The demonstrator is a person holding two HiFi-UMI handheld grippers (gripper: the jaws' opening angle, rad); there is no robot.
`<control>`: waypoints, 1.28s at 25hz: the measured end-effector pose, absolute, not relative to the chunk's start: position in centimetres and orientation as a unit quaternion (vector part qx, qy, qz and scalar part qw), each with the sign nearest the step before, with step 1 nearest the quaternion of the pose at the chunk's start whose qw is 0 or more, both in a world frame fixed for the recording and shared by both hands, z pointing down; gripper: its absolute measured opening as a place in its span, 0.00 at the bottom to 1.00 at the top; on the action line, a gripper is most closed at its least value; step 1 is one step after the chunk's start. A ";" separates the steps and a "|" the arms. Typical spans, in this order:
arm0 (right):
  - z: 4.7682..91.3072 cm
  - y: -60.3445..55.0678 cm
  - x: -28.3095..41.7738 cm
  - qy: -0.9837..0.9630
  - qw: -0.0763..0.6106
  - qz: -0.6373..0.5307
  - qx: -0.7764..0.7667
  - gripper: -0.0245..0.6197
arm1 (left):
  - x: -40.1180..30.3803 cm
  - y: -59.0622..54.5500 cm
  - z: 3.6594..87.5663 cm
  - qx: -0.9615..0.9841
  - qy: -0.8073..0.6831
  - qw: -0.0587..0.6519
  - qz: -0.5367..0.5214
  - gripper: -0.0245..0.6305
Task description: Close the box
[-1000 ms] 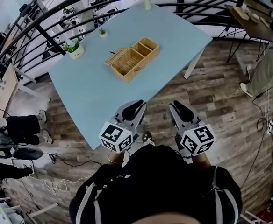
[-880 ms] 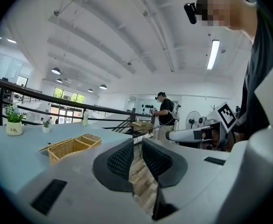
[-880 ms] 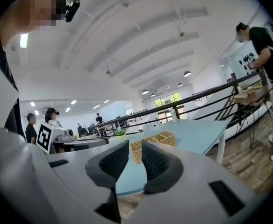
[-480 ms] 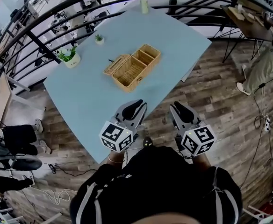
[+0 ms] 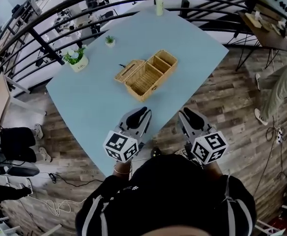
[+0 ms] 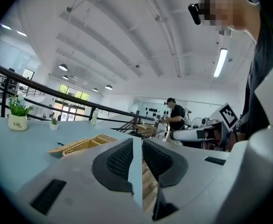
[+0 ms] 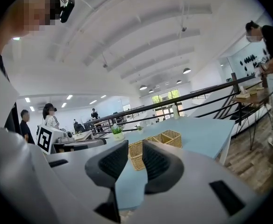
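While a small green plant in a white pot [image 5: 76, 59] is seen at the upper left of the head view, on the light blue bench [image 5: 97, 100], the rectangular woven wicker box [image 5: 151, 73] is found at the frame's centre, near the middle of that bench. Its flat wicker lid [image 5: 128, 71] is laid open on the box's left side, so the compartments are exposed. Below the box and well apart from it, the left gripper [image 5: 143, 112] is held at the bench's near edge; its jaws have just been opening, are parted by a narrow gap, and nothing is gripped between them. Further right, the right gripper [image 5: 186, 114] is shown against the wooden plank floor [image 5: 232, 107], its jaws likewise slightly apart and empty.
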State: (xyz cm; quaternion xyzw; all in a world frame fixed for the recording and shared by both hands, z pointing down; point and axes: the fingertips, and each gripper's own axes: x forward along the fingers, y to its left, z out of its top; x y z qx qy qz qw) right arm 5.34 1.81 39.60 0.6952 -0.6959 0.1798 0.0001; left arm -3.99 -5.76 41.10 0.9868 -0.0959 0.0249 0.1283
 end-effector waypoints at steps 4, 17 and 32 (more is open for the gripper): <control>39.8 0.0 5.6 -0.706 0.003 0.185 0.683 0.18 | -4.5 -7.1 41.4 0.984 -0.112 0.136 0.026 0.11; 39.3 -10.2 9.3 -0.783 0.010 0.183 0.594 0.19 | -4.9 -14.2 42.0 0.950 -0.260 0.170 0.026 0.11; 41.6 -19.3 14.1 -0.846 0.040 0.203 0.491 0.19 | -2.4 -20.7 43.9 0.896 -0.392 0.209 0.022 0.11</control>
